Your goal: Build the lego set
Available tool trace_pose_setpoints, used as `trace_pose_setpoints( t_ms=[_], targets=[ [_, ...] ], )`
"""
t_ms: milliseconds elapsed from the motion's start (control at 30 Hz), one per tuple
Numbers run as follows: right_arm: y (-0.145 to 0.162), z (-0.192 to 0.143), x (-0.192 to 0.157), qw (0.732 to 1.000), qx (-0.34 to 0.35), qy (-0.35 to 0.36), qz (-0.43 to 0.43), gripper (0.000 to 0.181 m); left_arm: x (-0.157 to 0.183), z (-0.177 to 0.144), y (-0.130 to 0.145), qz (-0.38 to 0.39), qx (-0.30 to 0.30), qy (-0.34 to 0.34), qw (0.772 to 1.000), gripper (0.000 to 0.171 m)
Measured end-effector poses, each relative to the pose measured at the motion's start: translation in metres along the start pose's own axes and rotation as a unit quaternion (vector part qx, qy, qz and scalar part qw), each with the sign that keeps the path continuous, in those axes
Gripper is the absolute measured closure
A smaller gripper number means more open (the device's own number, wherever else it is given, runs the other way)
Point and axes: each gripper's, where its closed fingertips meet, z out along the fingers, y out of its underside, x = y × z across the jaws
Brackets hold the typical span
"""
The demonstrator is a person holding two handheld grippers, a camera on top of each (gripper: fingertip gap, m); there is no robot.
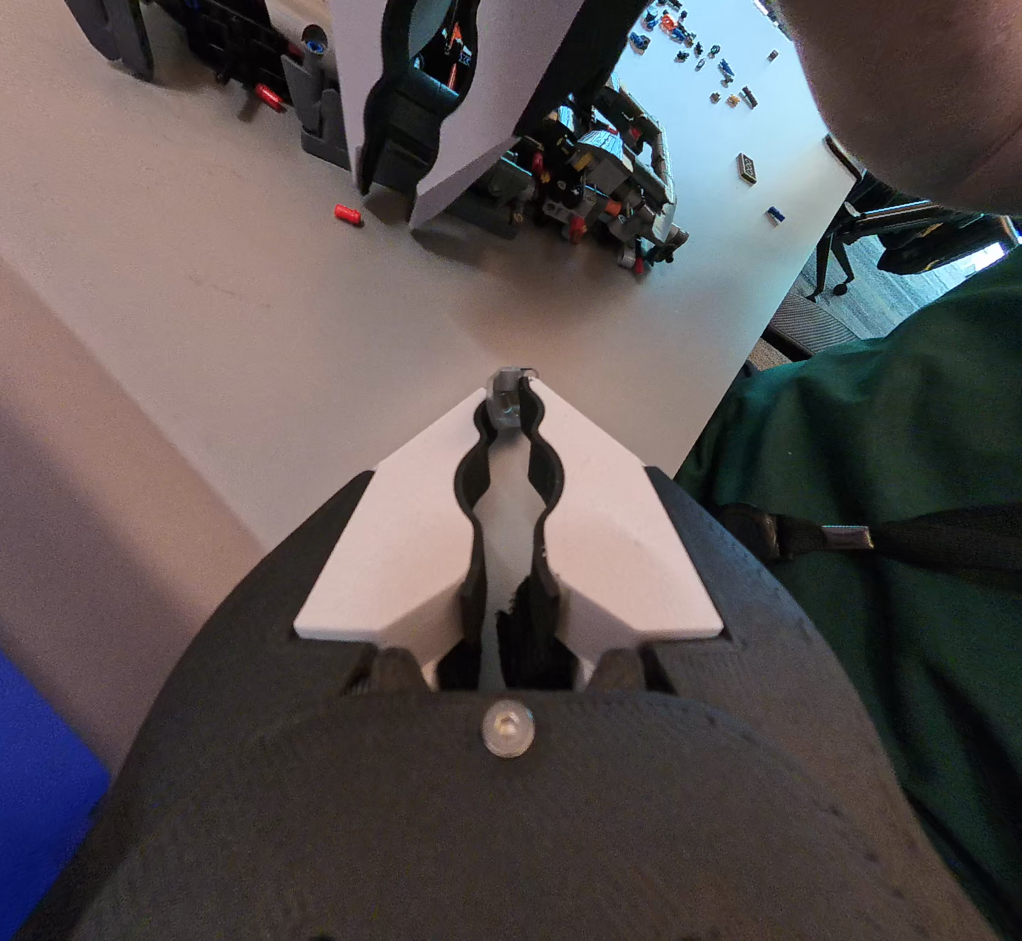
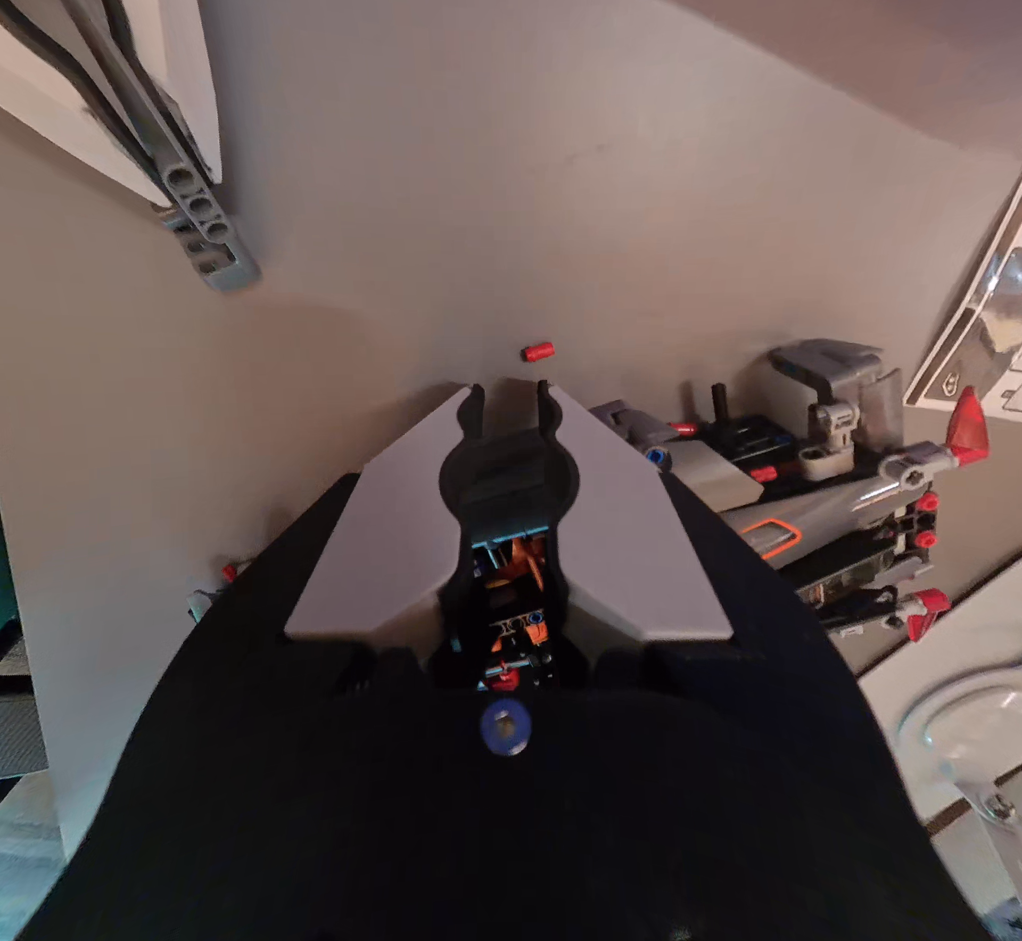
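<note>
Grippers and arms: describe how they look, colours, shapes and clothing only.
The left gripper and right gripper match: a rounded black textured body, two white angular wedge-shaped fingers lined with wavy black pads, and a screw head at the base, silvery on the left, bluish on the right. The person wears a dark green garment crossed by a black strap.

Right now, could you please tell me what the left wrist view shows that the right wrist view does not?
Only the left wrist view shows scattered small bricks on the far tabletop and the person's green sleeve. Only the right wrist view shows the instruction sheet and a clear bowl. Both show the loose red pin and the grey beam clamped in the left hand-held gripper.
</note>
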Motion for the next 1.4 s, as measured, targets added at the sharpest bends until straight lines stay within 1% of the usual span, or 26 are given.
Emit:
trace_pose_setpoints(
  t_ms=[167, 233, 433, 567, 633, 667, 733, 800, 900, 1000, 1067, 1133, 1400],
  targets=[
    [0.018, 0.000, 0.012, 0.998, -0.042, 0.047, -0.014, 0.171, 0.000, 0.000, 0.000, 0.000, 0.001, -0.003, 1.000, 0.166],
    [0.025, -0.001, 0.015, 0.997, -0.052, 0.051, -0.010, 0.172, -0.001, 0.000, 0.000, -0.001, 0.001, -0.004, 1.000, 0.166],
    [0.053, -0.004, 0.022, 0.995, -0.079, 0.059, -0.005, 0.181, -0.001, 0.000, 0.000, -0.003, 0.000, -0.003, 1.000, 0.166],
    [0.074, -0.007, 0.026, 0.994, -0.095, 0.058, 0.017, 0.181, -0.001, 0.001, -0.001, -0.005, 0.000, -0.002, 1.000, 0.166],
    [0.081, -0.009, 0.029, 0.993, -0.095, 0.061, 0.042, 0.177, -0.002, 0.002, -0.001, -0.005, 0.000, -0.003, 1.000, 0.166],
    [0.078, -0.010, 0.028, 0.993, -0.079, 0.057, 0.059, 0.174, -0.002, 0.002, -0.001, -0.006, 0.000, -0.003, 1.000, 0.166],
    [0.056, -0.014, 0.021, 0.994, -0.015, 0.038, 0.100, 0.166, -0.002, 0.002, -0.002, -0.006, 0.001, -0.004, 1.000, 0.166],
    [0.033, -0.017, 0.015, 0.988, 0.041, 0.036, 0.145, 0.168, -0.002, 0.001, -0.002, -0.005, 0.004, -0.005, 1.000, 0.166],
    [0.005, -0.011, 0.005, 0.972, 0.105, 0.040, 0.207, 0.166, -0.001, -0.001, -0.004, -0.003, 0.011, -0.006, 1.000, 0.166],
    [-0.002, 0.004, 0.001, 0.961, 0.118, 0.060, 0.244, 0.163, 0.000, -0.003, -0.004, 0.000, 0.017, 0.000, 1.000, 0.166],
    [-0.009, 0.006, 0.001, 0.949, 0.148, 0.059, 0.271, 0.165, 0.001, -0.003, -0.005, 0.002, 0.018, 0.005, 1.000, 0.166],
    [-0.012, 0.006, 0.004, 0.942, 0.157, 0.065, 0.289, 0.163, 0.002, -0.004, -0.004, 0.005, 0.018, 0.009, 1.000, 0.166],
    [-0.016, 0.007, 0.008, 0.932, 0.179, 0.094, 0.300, 0.177, 0.002, -0.009, -0.006, 0.006, 0.028, 0.019, 0.999, 0.166]
  ],
)
